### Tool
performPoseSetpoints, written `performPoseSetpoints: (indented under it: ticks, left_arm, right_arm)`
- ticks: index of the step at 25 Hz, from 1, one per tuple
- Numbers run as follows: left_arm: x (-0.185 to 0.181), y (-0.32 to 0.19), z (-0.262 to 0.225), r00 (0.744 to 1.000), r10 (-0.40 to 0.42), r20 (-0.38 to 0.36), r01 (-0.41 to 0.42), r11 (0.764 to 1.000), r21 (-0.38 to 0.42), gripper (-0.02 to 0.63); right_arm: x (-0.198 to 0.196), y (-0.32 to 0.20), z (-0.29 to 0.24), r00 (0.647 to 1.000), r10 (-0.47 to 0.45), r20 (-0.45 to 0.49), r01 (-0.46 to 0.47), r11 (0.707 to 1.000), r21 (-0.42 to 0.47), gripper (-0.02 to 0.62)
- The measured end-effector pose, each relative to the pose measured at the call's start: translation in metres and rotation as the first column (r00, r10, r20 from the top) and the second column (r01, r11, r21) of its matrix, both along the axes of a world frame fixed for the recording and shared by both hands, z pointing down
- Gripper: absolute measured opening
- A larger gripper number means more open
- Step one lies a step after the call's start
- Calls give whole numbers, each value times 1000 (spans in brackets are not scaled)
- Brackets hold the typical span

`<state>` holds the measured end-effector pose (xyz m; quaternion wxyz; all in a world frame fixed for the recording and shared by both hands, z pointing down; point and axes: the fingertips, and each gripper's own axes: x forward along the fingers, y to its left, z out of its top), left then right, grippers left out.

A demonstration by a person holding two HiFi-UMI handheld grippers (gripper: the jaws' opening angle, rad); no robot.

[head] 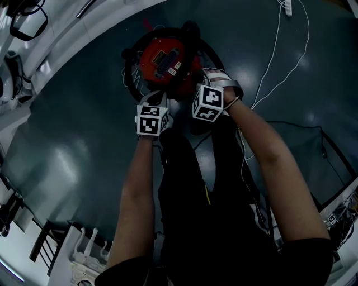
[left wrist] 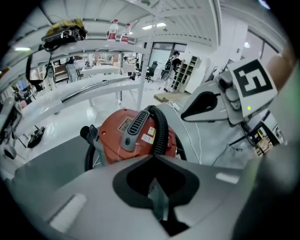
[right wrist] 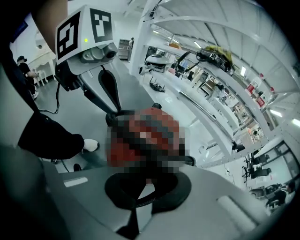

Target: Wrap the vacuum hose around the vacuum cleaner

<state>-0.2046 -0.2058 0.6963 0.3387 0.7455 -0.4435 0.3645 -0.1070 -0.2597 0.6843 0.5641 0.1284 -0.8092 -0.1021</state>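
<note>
The red vacuum cleaner (head: 163, 60) stands on the dark floor, and its black ribbed hose (head: 130, 78) lies in a ring round the body. In the left gripper view the hose (left wrist: 161, 125) also arches over the red top beside the grey handle (left wrist: 135, 127). My left gripper (head: 155, 105) hangs over the vacuum's near side. Its jaws are shut, with nothing seen between them (left wrist: 155, 157). My right gripper (head: 202, 92) hovers just to the right, also shut (right wrist: 140, 185). A thin dark cord (right wrist: 143, 202) shows through the gap behind its pads. A mosaic patch covers the vacuum in the right gripper view.
A white cable (head: 273, 62) runs across the floor from a power strip (head: 288, 6) at the back right. A black frame (head: 331, 149) lies on the floor at right. White benches (head: 39, 47) curve along the left. The person's white shoe (right wrist: 89, 145) is near the vacuum.
</note>
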Motion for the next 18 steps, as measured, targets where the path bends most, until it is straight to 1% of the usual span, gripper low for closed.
performPoseSetpoints:
  ticks: [2,5,7,9,15,16,18]
  left_arm:
    - [3,-2,-8,1000,-7,-8,7,1000,-4,11]
    - [9,-5,-24,1000,-10,-18,10,1000,13,9]
    - [13,-7,-35,1000,-17,-25,18,999,30,9]
    - [17,-5,-43,999,-27,-38,28,999,34,9]
    - [28,2,-62,997,-41,-69,45,998,43,9]
    - [29,2,-68,995,-52,-81,56,997,49,9]
    - [31,1,-85,990,-84,-117,92,994,66,9]
  right_arm:
    - [1,0,-6,999,31,17,-31,1000,1,-5]
    - [2,-1,-18,993,99,63,-100,995,2,-5]
    - [4,-1,-27,980,170,101,-169,985,-12,-5]
    - [8,0,-33,961,243,128,-241,970,-33,-5]
    - [24,5,-51,892,410,188,-402,912,-81,-5]
    - [26,6,-58,873,441,208,-431,898,-92,-5]
    - [29,8,-76,823,505,260,-491,863,-119,-6]
